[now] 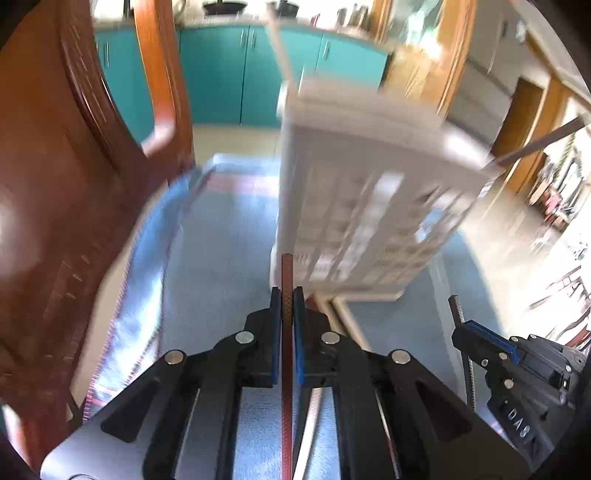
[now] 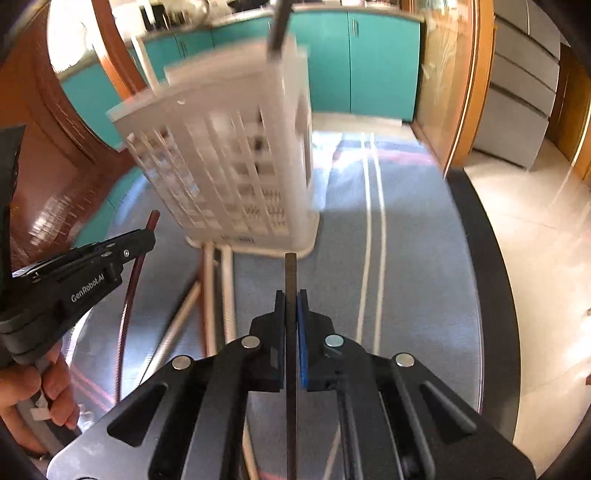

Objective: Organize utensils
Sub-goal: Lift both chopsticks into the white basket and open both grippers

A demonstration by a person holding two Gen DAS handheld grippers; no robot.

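Note:
A white slotted utensil holder (image 1: 369,192) stands on the blue cloth, also in the right wrist view (image 2: 236,155), with a white stick (image 1: 280,51) and a dark stick (image 2: 279,26) standing in it. My left gripper (image 1: 287,295) is shut on a red-brown chopstick (image 1: 287,354), its tip just short of the holder's base. My right gripper (image 2: 291,299) is shut on a dark chopstick (image 2: 291,332), pointing at the holder's base. Each gripper shows in the other's view: the right one (image 1: 476,339) and the left one (image 2: 144,240). Several pale chopsticks (image 2: 221,295) lie on the cloth before the holder.
A blue cloth (image 2: 406,240) covers the round glass table with a dark rim (image 2: 491,280). A wooden chair (image 1: 55,184) stands at the left. Teal cabinets (image 1: 221,74) are behind. A person's hand (image 2: 40,398) holds the left gripper.

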